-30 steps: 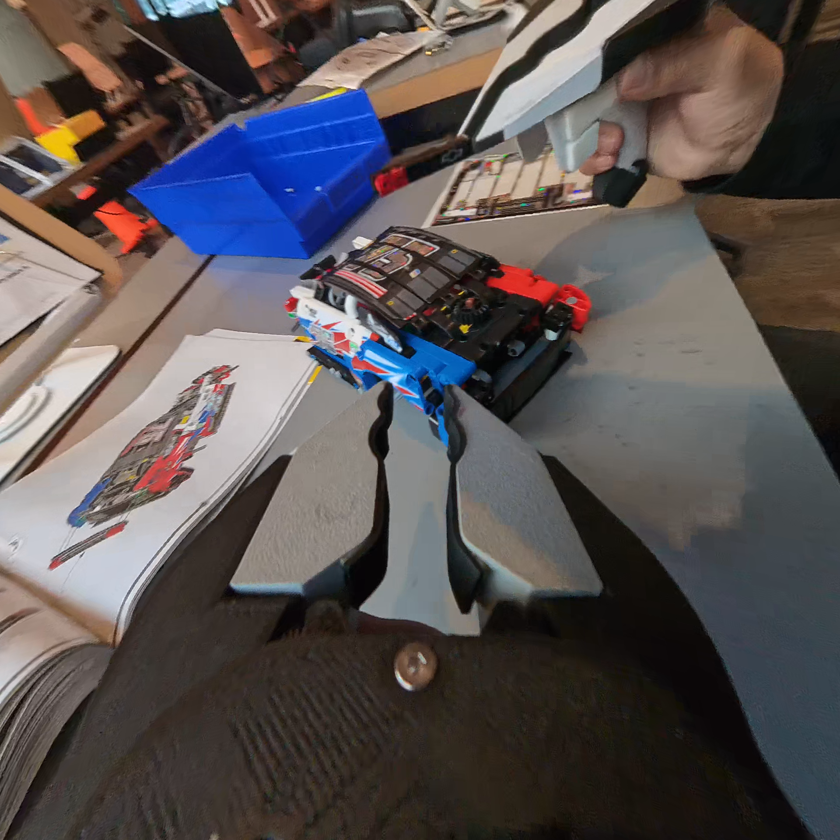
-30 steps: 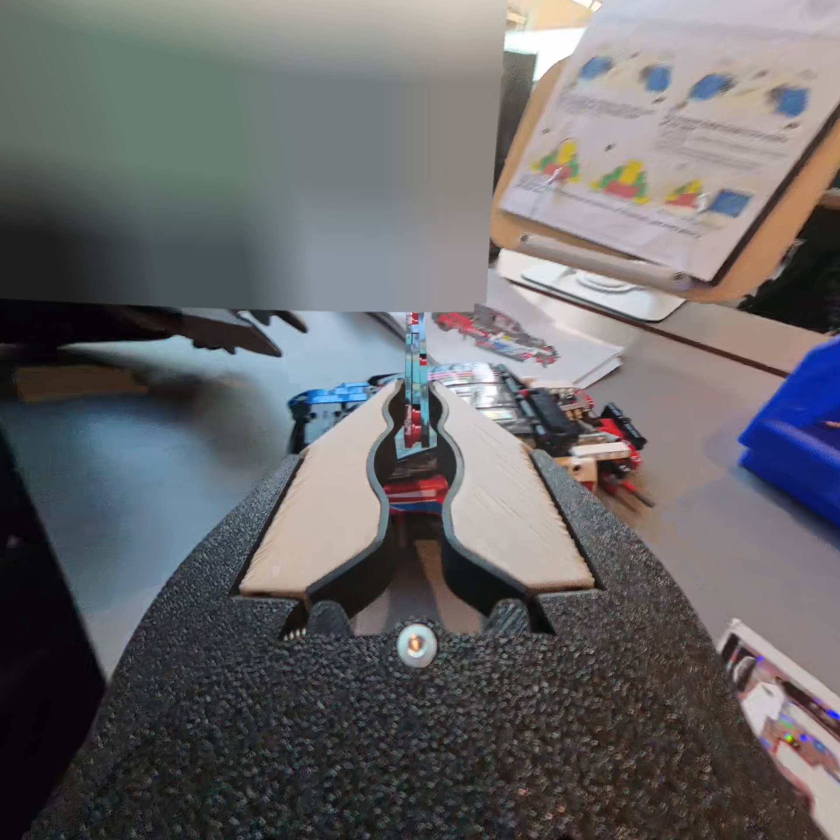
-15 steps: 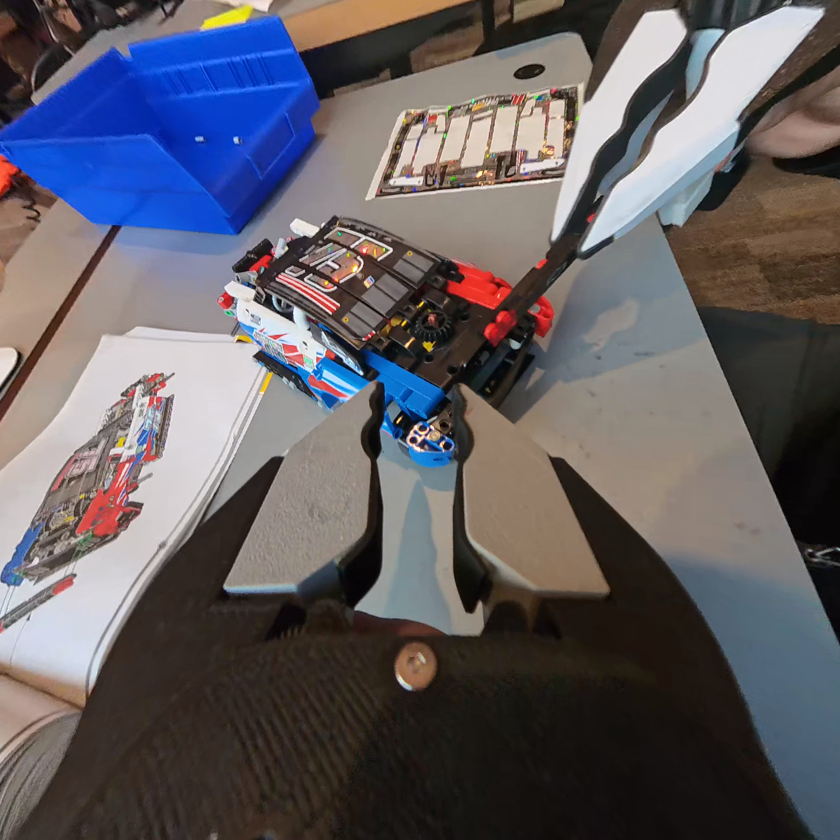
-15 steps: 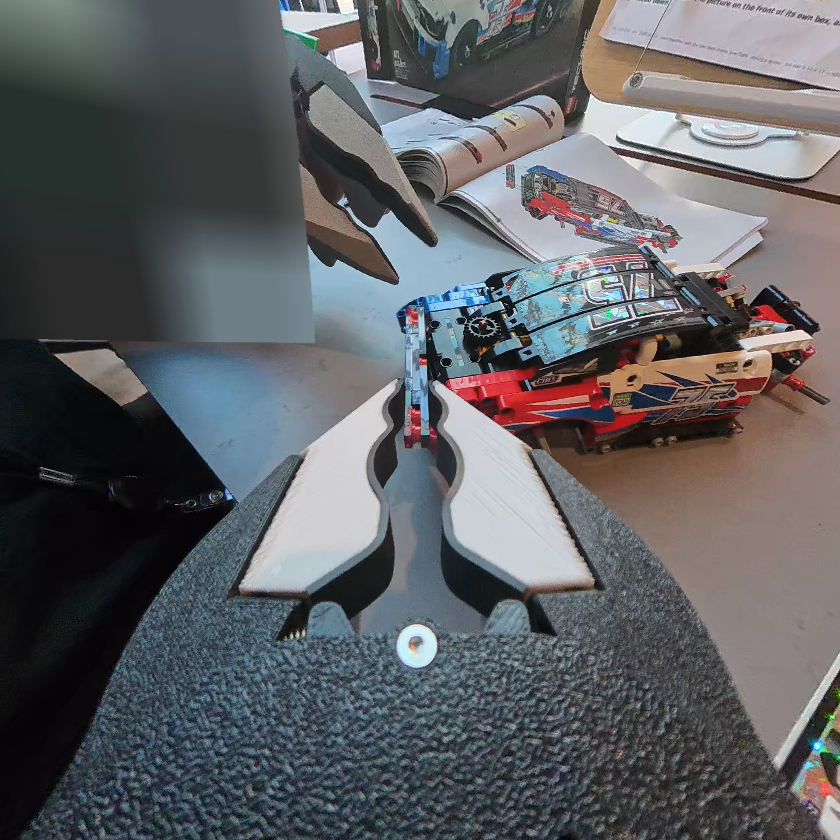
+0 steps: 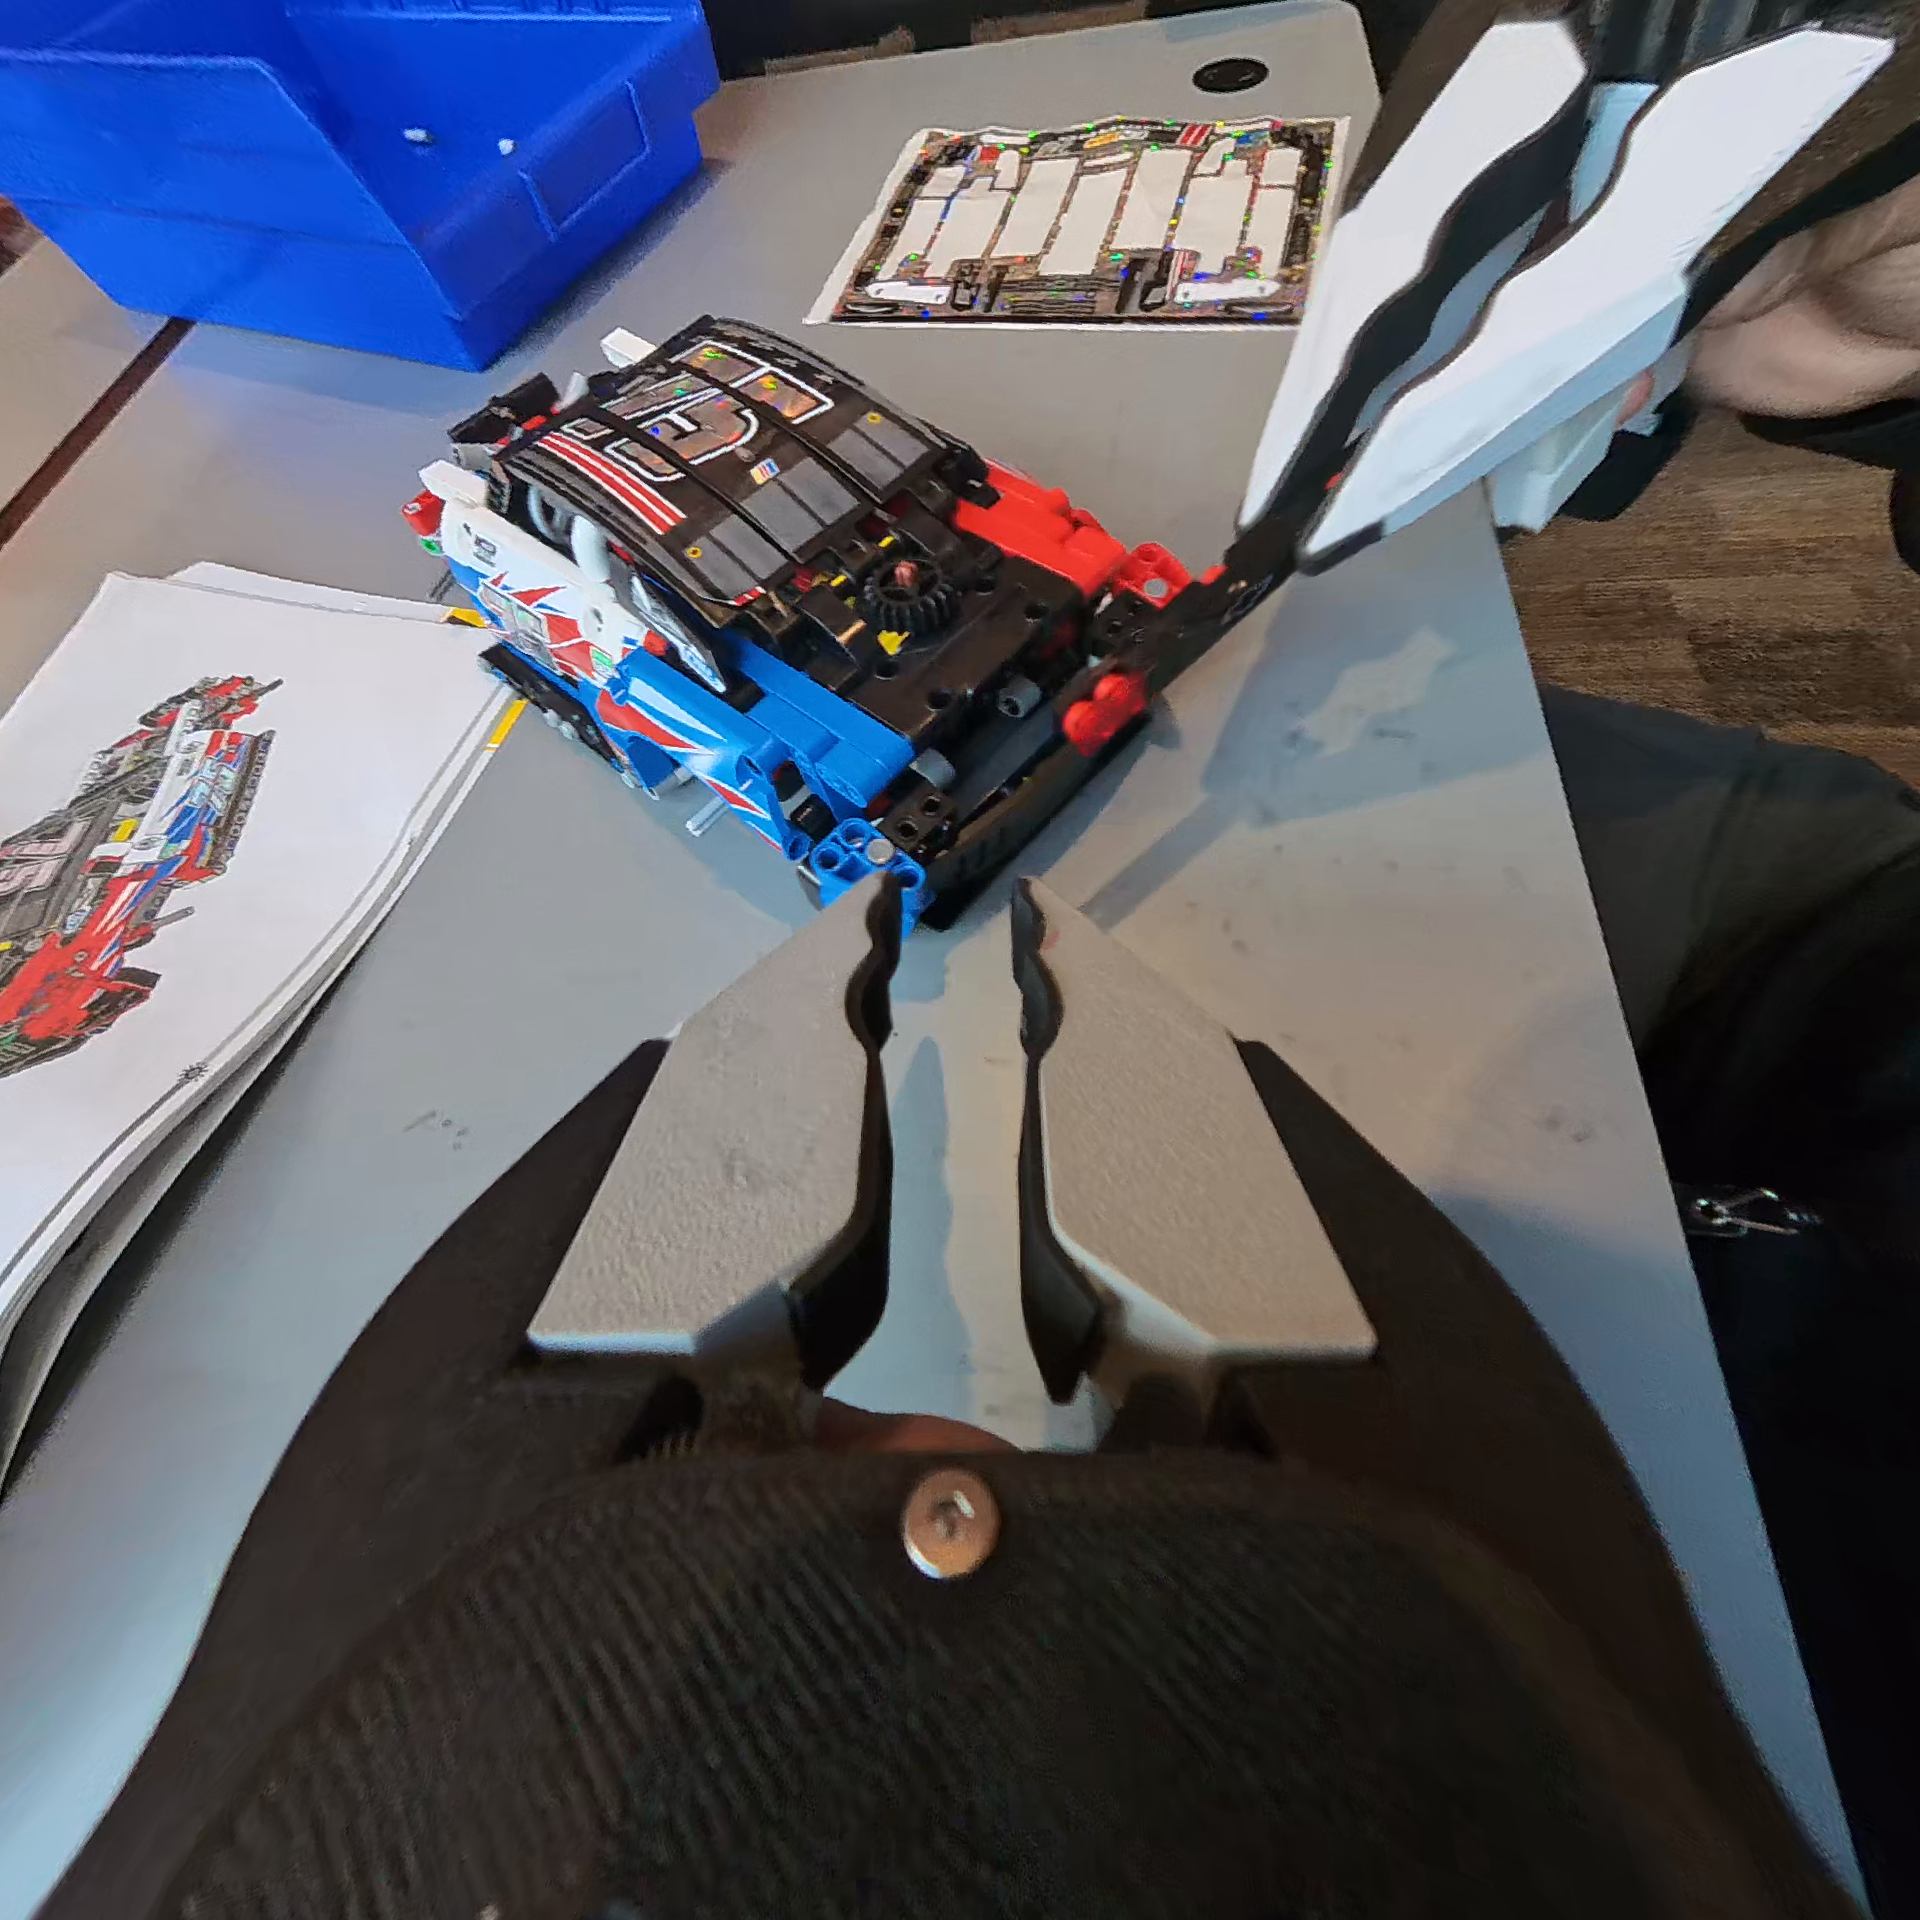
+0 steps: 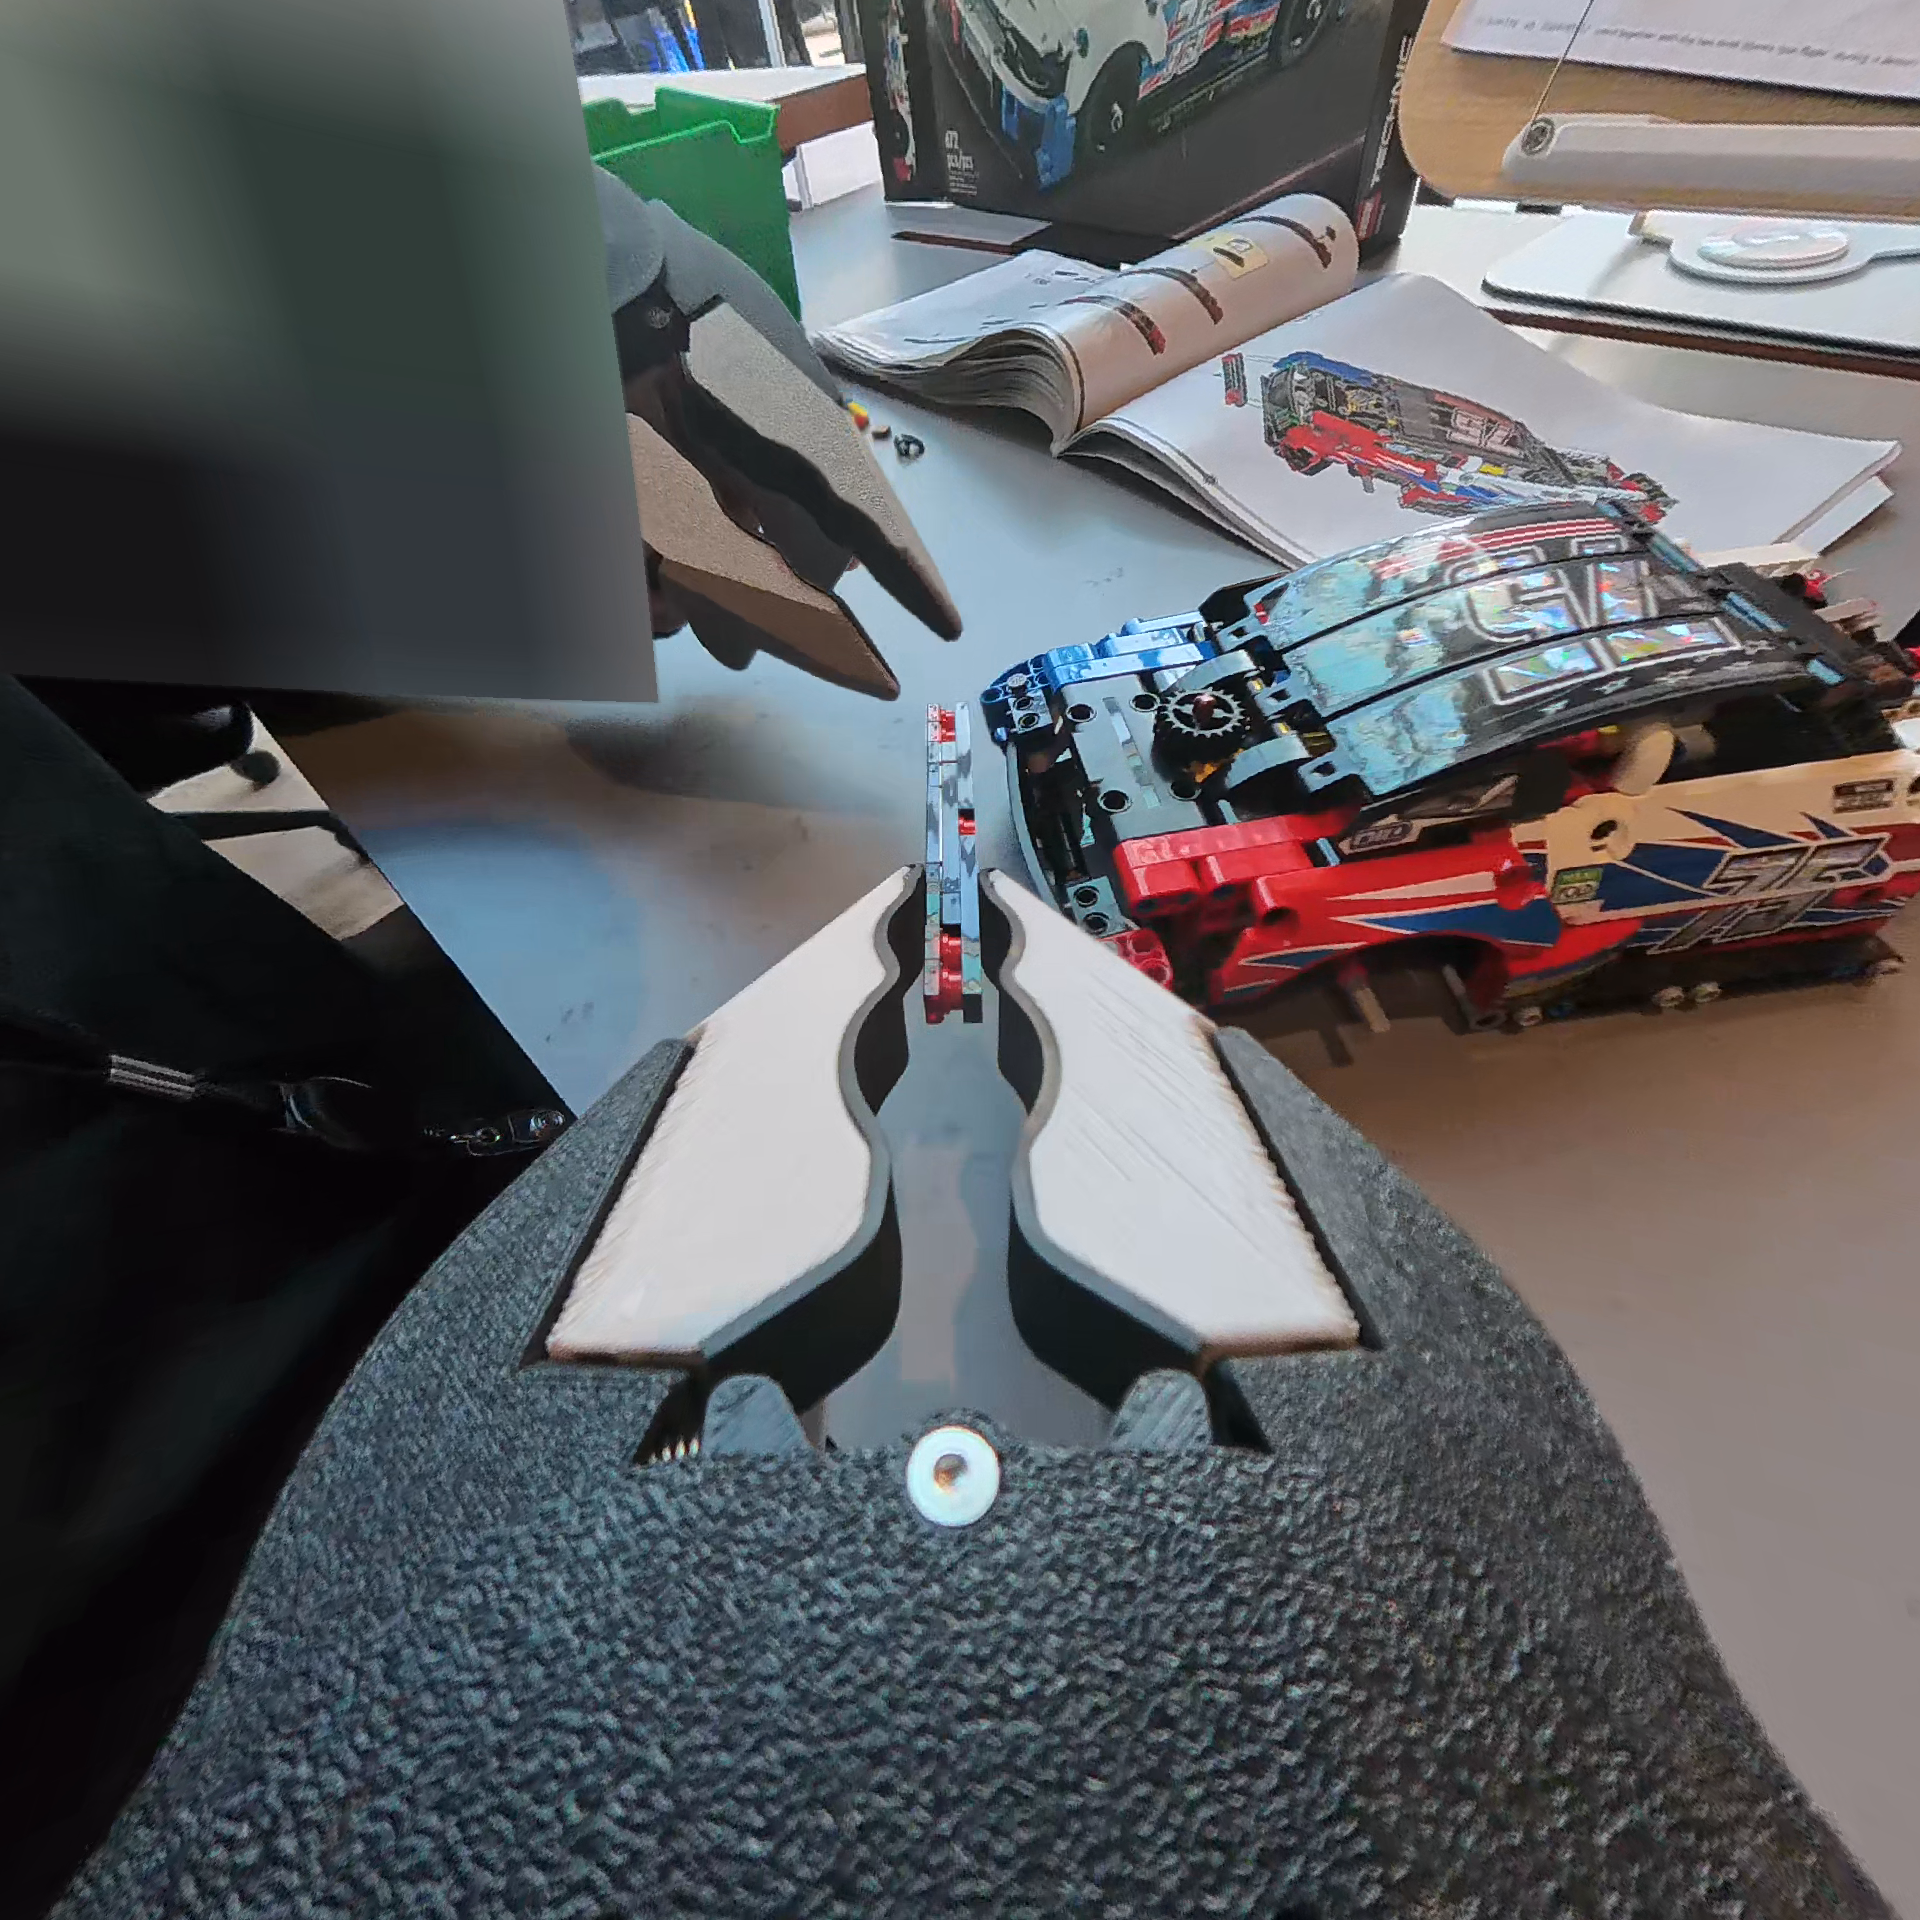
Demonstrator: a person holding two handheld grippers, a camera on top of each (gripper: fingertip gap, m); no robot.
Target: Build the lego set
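1. One lego car [image 5: 748, 613] is sitting on the smooth grey table [image 5: 1351, 935]. It is a blocky plastic body with a curved black roof of glossy stickered panels, a blue flank on one side, a red flank on the other, and one small black gear on top.
2. The left gripper [image 5: 951, 904], with matte grey fingers on a ribbed black body, is hovering with its jaws a narrow gap apart. They are gripping nothing, and the tips are lying just beside the car's blue corner.
3. The right gripper [image 6: 951, 883], with white wavy-edged fingers on a pebbled black body, is pinching a thin flat panel piece [image 6: 951, 831] edge-on. The piece is black with red pins, and its far end is meeting the car's rear edge.
4. One open instruction booklet [image 6: 1403, 416] is lying beside the car, near one printed cardboard box [image 6: 1143, 104].
5. One blue plastic bin [image 5: 343, 156] and one glittery sticker sheet [image 5: 1081, 223] are resting beyond the car; one green bin [image 6: 696, 177] is standing farther back.
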